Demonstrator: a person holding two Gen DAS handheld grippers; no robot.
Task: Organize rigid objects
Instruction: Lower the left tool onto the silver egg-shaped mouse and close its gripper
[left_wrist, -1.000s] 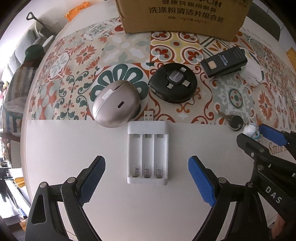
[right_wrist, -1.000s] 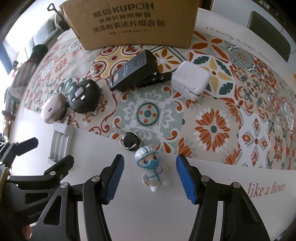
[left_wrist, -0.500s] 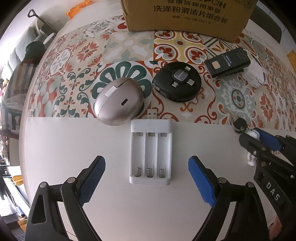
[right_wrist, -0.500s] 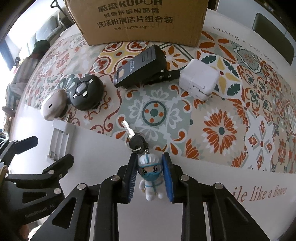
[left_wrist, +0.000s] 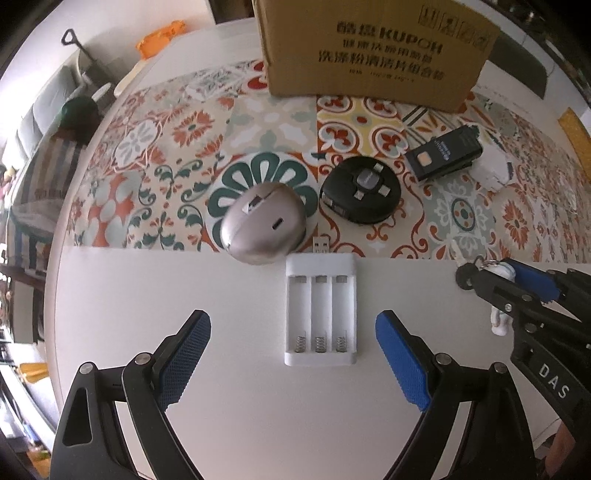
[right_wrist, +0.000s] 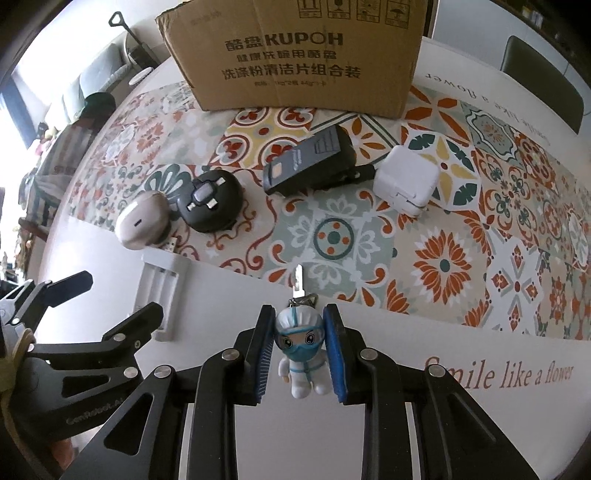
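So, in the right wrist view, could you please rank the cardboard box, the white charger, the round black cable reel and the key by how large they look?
1. cardboard box
2. and 3. white charger and round black cable reel: look alike, unranked
4. key: smallest, though partly hidden

We are looking steeply down from each wrist, close over the table. The left view is facing the battery charger, the right the keychain figure; both are sharing the cardboard box and patterned cloth.
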